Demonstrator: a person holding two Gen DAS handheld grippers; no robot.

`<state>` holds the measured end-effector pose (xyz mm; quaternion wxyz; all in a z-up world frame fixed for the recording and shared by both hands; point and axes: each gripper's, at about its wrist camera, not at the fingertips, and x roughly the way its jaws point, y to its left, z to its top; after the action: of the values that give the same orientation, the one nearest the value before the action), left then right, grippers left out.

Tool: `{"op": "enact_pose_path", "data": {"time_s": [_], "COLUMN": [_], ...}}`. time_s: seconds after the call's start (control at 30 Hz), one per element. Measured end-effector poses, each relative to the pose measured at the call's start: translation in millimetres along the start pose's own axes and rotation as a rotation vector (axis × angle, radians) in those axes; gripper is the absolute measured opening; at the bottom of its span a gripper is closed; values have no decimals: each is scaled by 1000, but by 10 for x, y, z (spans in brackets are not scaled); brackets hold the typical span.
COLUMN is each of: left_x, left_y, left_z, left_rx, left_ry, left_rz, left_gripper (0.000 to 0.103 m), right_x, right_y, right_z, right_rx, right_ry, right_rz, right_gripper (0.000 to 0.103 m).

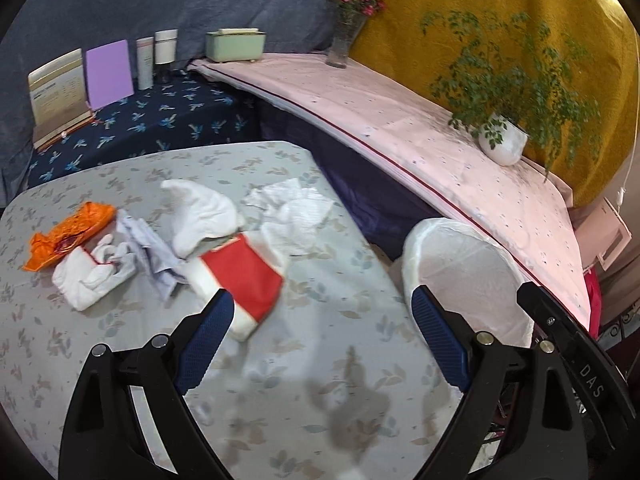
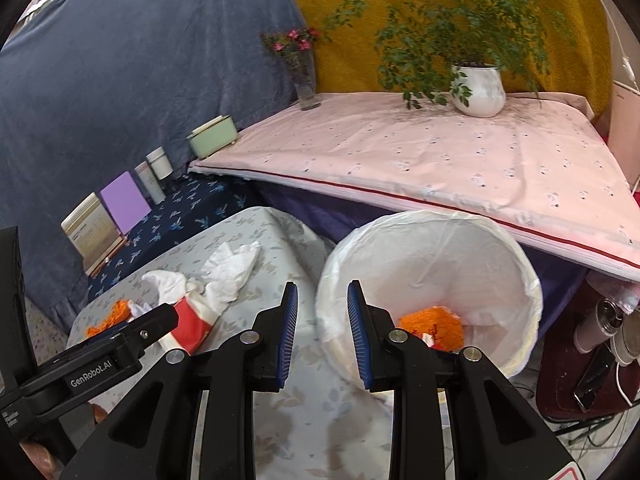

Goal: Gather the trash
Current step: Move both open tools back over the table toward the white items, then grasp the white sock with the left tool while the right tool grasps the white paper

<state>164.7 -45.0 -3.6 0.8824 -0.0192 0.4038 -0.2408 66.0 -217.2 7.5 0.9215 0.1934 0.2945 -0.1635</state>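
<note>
Loose trash lies on the leaf-patterned table [image 1: 48,320]: an orange wrapper [image 1: 68,236], a red-and-white packet [image 1: 244,284], crumpled white tissues [image 1: 204,212] and a white rag [image 1: 92,276]. My left gripper [image 1: 320,296] hovers open and wide above the table, just short of the packet, with nothing between its fingers. Right of the table stands a bin with a white liner [image 2: 460,256], and an orange wrapper [image 2: 432,320] lies inside it. My right gripper [image 2: 323,292] hangs over the bin's near left rim, its jaws narrowly apart and empty.
A pink-covered surface [image 2: 440,152] behind the bin carries a potted plant [image 2: 478,88] and a flower vase [image 2: 304,76]. Left of it on a dark blue cloth stand a green box [image 2: 212,136], tubes and a purple card [image 2: 124,202]. Bottles and a phone [image 2: 596,372] lie at the right.
</note>
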Motion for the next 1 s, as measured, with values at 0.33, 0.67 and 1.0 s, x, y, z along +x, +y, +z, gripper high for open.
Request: {"op": "enact_pose_path", "data": {"time_s": [0.33, 0.67, 1.0], "left_x": [-163, -201, -116], "left_y": [611, 1287, 1894], "left_z": [-35, -126, -208], "left_rx": [-81, -187, -273], "left_ry": [-19, -3, 27], "left_rz": [76, 159, 234], "left_gripper": [86, 87, 89], "right_x": [88, 285, 580], "right_y": [555, 1068, 1652], "right_z": [-105, -251, -457], "right_rx": [-79, -152, -227], "right_ry": [38, 93, 165], "right_rz": [62, 115, 192], "right_gripper": [26, 26, 26]}}
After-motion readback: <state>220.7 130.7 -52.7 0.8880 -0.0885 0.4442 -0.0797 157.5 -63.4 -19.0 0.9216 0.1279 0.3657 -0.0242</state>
